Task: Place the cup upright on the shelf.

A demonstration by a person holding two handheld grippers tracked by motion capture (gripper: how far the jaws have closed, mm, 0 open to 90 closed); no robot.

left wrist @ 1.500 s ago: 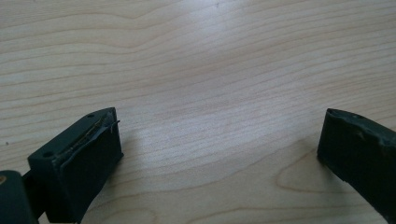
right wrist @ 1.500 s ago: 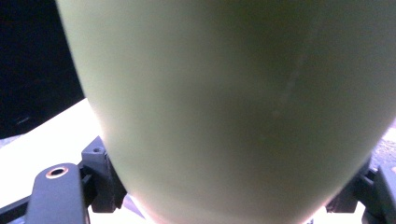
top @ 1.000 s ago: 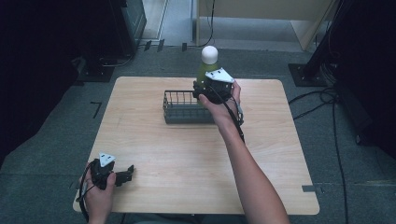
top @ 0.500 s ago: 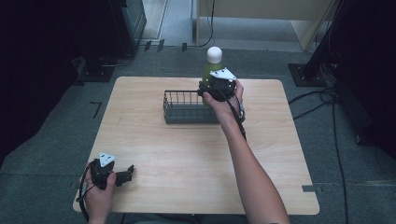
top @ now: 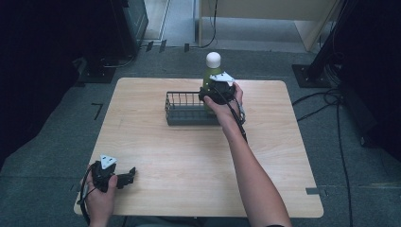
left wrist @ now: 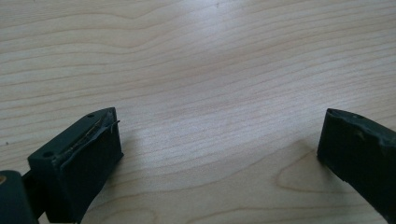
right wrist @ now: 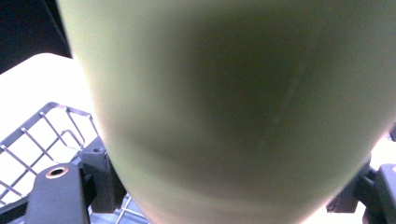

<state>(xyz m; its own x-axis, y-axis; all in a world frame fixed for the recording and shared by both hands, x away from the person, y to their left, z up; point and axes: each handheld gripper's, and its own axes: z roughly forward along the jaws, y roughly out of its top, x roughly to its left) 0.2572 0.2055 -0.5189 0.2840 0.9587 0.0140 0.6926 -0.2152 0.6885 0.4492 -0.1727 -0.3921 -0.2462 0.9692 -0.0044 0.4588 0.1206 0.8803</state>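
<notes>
Pale wooden counter [top: 189, 142], dark room around. Right gripper [top: 218, 91], fingers clamped on green white-capped bottle [top: 212, 66], sinks lower toward dark wire basket [top: 185, 109]; placement looks close. Left gripper [top: 124, 176] idle, fingers spread, empty.

Wide bare table [top: 189, 161] near side; wire basket [top: 187, 109] and bottle [top: 212, 66] blocking far middle.

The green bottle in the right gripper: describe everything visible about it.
The green bottle has a pale yellow-green, smooth matte body and a rounded white cap. It stands upright, held by the right gripper, whose jaws are closed on either side of its body. It sits at the right end of the dark wire basket, low over or inside it; whether its base rests on the basket floor is hidden. In the right gripper view its body looms close and blurred.
</notes>
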